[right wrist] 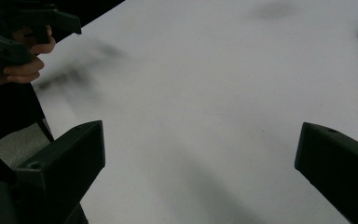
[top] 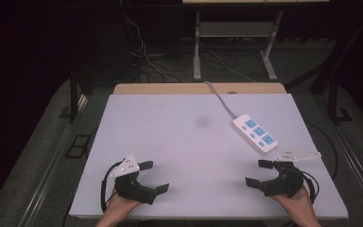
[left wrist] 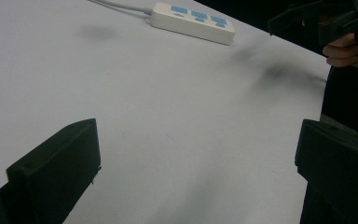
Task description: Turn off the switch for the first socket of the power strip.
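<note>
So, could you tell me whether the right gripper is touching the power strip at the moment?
Apart. In the high view, bare table surface separates the open right gripper from the power strip.

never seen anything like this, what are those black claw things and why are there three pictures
The black claws are hand-held tongs: a person holds one in each hand at a table. No robot arm is involved.

The high view looks down from above the person's side. The left tongs and right tongs sit near the table's front edge, both open and holding nothing.

The other two pictures come from cameras riding on each pair of tongs, looking out between its own black jaws; each also catches the opposite hand far off.

On the white table lies a power strip with blue sockets, its cord running off the far edge.
</note>
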